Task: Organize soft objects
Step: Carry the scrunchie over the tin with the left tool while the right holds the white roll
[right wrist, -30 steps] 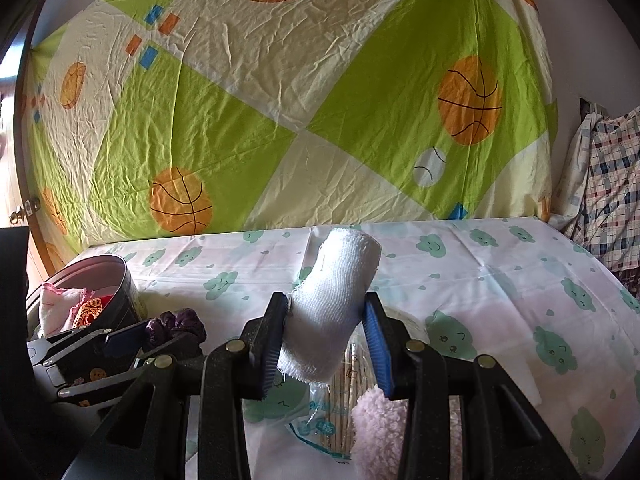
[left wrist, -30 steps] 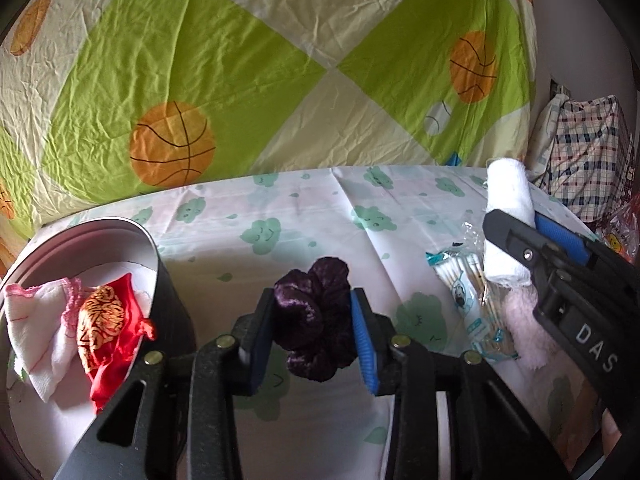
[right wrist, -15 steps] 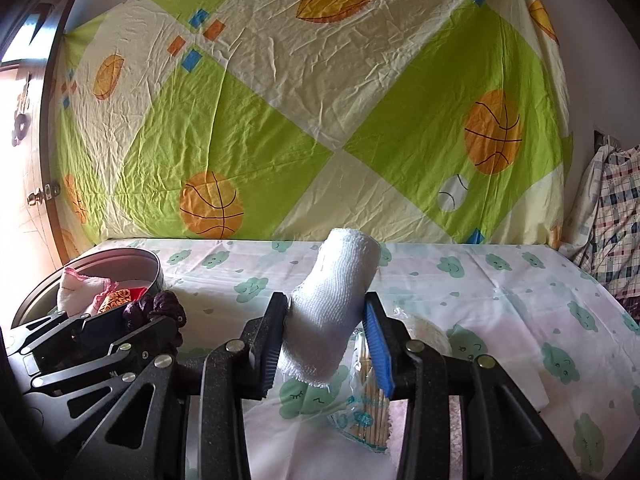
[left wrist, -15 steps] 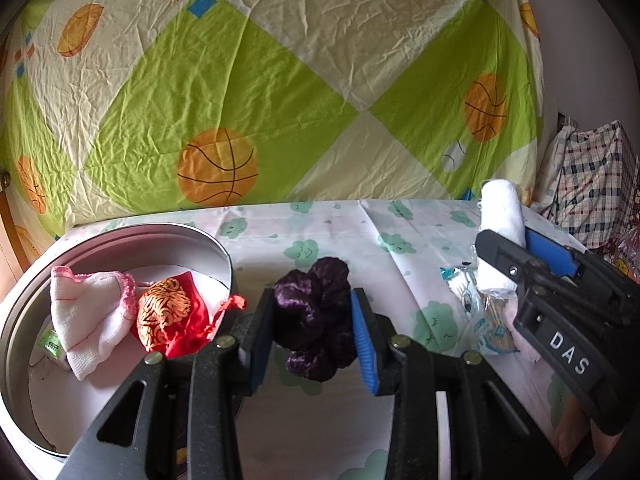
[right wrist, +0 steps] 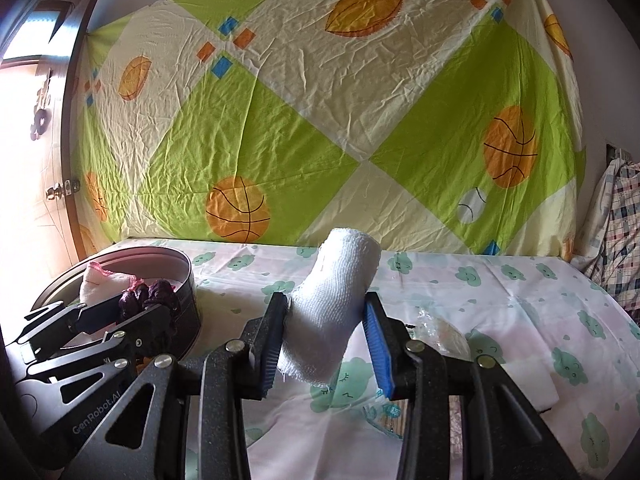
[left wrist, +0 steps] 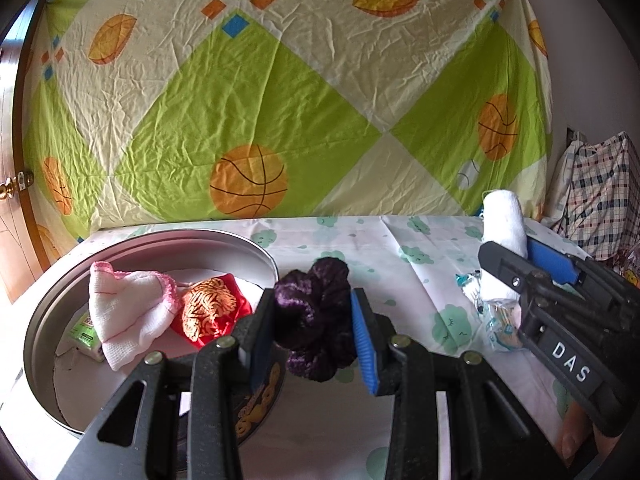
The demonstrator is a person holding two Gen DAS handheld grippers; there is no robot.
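1. Scrunchie (left wrist: 316, 316), dark purple velvet, is pinched between the two fingers of the left gripper (left wrist: 314, 330), which is clenched on it; it sits just beside the tin's right rim, at about 3 o'clock from the tin.
2. Round metal tin (left wrist: 48, 320) stands at the left end of the table, at roughly 9 o'clock in the left wrist view.
3. Inside the tin lie a white cloth with pink edging (left wrist: 128, 312), a red and orange patterned pouch (left wrist: 210, 310) touching it on its right, and a small green-and-white packet (left wrist: 86, 334) partly under the cloth.
4. White gauze roll (right wrist: 334, 304) is gripped, tilted with its top leaning toward 1 o'clock, by the right gripper (right wrist: 326, 344), whose fingers press in on its lower half (the roll's frayed end hangs below the pads).
5. In the left wrist view the right gripper (left wrist: 516, 268) appears at 3 o'clock, with the roll (left wrist: 504, 224) sticking up from it.
6. Under the right gripper a clear packet of cotton swabs (left wrist: 496, 320) lies on the tablecloth (right wrist: 500, 292), which is white with green cloud faces.
7. A green and cream sheet with basketballs (right wrist: 320, 120) hangs behind the table.
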